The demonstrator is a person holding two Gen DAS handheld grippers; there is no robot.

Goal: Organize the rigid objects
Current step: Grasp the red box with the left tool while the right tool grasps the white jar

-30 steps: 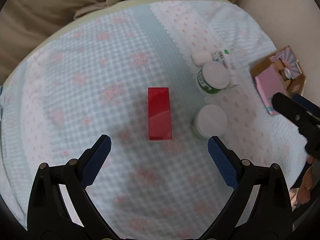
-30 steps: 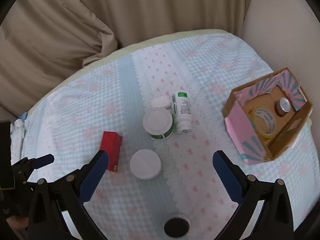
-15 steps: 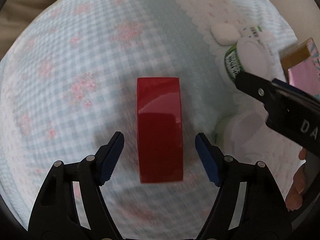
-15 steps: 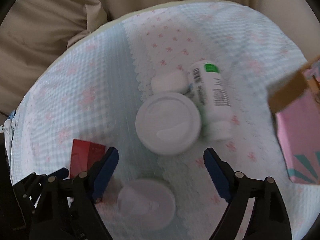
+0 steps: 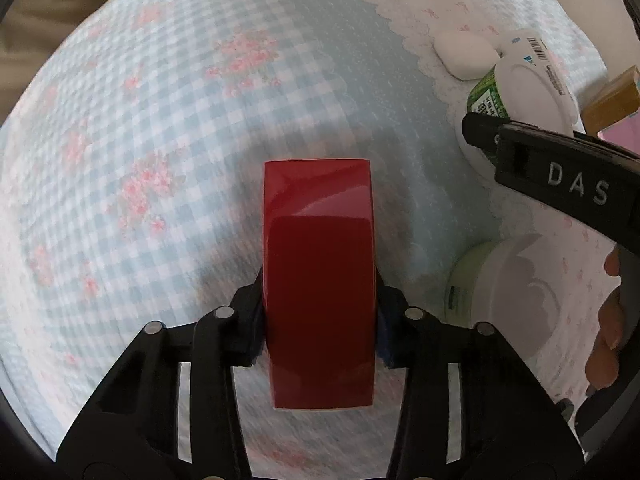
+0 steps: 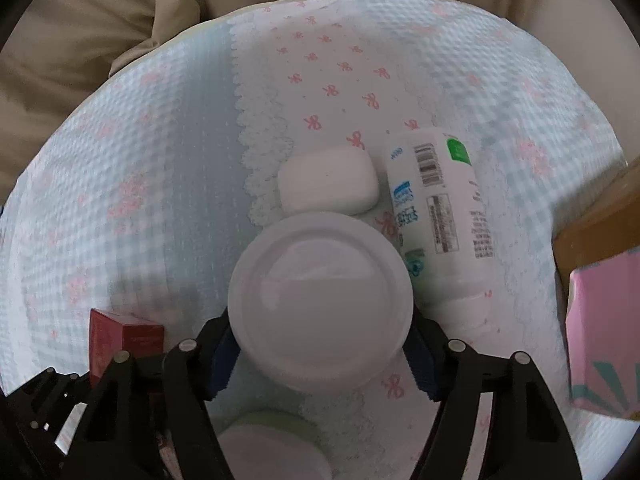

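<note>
A counter under a blue gingham cloth (image 5: 168,128) with pink flowers fills the left wrist view. The left gripper (image 5: 320,320) has just closed, its fingers pressing both long sides of the red box (image 5: 320,280) lying between them.

In the right wrist view the right gripper (image 6: 322,356) has been closing around the white-lidded jar (image 6: 320,300); whether the fingers press it cannot be told. Beyond them lie a white case (image 6: 326,186) and a bottle (image 6: 440,216).

Both tongs have come down from above the surface and have just been closing: the left tongs (image 5: 320,330) now clamp the red box (image 5: 320,280), and the right tongs (image 6: 322,354) hug the white-lidded jar (image 6: 320,300).
</note>
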